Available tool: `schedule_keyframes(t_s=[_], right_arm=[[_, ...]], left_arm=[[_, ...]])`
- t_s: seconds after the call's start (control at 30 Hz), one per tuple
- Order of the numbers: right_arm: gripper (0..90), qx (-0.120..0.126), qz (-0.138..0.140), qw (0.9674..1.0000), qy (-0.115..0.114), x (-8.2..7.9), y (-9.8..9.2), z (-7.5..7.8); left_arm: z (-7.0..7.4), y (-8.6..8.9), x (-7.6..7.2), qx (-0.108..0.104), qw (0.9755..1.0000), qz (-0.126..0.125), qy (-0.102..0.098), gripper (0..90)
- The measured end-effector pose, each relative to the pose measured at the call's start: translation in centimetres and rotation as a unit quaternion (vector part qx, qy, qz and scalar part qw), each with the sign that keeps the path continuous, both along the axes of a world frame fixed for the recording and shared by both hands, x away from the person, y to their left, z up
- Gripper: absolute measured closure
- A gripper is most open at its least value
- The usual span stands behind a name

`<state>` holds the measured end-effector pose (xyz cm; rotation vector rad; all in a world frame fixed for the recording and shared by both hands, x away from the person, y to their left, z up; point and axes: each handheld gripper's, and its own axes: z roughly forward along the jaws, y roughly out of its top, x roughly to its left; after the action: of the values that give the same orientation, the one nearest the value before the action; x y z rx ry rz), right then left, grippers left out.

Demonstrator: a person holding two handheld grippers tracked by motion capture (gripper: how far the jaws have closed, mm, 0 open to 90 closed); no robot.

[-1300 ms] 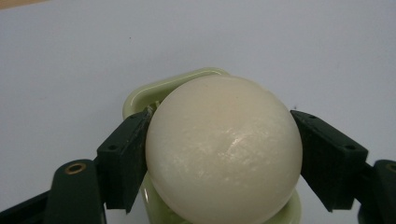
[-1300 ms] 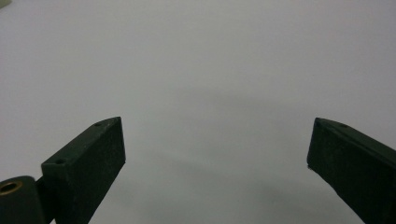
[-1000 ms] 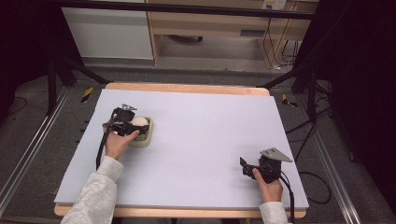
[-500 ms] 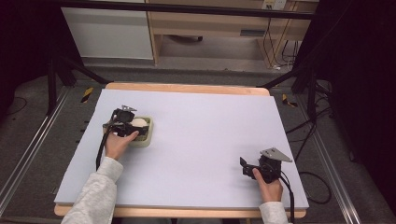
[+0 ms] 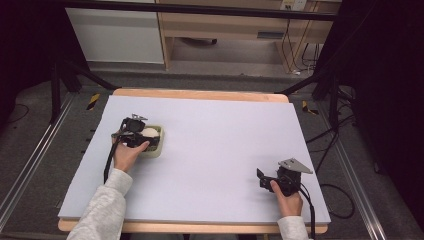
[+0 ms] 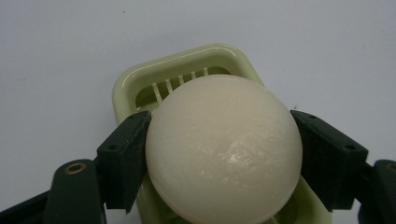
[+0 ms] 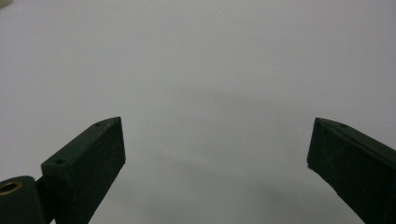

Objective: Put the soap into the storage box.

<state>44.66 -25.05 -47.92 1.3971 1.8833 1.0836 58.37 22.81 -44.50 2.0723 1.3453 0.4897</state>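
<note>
**Holding an egg over a slicer tray**

Looking down from the high view, a person sits at the near edge of a table (image 5: 210, 150) covered with a pale sheet. The left gripper (image 5: 142, 137) is near the left edge, about halfway back, poised over a pale green slicer tray (image 5: 159, 146) with a white egg (image 5: 150, 132) at its jaws. The right gripper (image 5: 265, 179) rests near the near right corner, well apart from the tray, likely parked there to keep out of the way.

From the left gripper view, the egg (image 6: 224, 149) sits between the two black jaws, which press on its two sides, so this gripper is clamped on it. The grip lies across the egg's widest part, probably so the smooth round shell cannot slip. Directly behind and beneath it lies the tray (image 6: 135, 86), its slotted bed showing at the far end. The egg appears lined up with that hollow, either resting in it or just above it; I cannot tell which.

From the right gripper view, the right gripper (image 7: 217, 144) has its jaws spread wide with nothing between them, above bare table (image 7: 201, 60).
</note>
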Motion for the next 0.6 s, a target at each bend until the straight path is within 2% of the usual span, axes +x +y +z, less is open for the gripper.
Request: schedule_keyframes(t_s=[0.2, 0.5, 0.6], right_arm=[[4.6, 0.003, 0.0, 1.0, 0.001, -0.02, 0.01, 0.02], [4.6, 0.003, -0.001, 1.0, 0.001, -0.02, 0.01, 0.03], [4.6, 0.0, 0.0, 1.0, 0.0, -0.01, 0.02, 0.0]], left_arm=[[-0.05, 0.03, -0.1, -0.002, 1.0, 0.001, -0.002, 23.6], [-0.04, -0.02, -0.24, 0.007, 0.9999, 0.002, -0.01, 23.0], [0.22, 0.04, -0.4, 0.0, 0.9999, 0.003, -0.016, 21.4]])
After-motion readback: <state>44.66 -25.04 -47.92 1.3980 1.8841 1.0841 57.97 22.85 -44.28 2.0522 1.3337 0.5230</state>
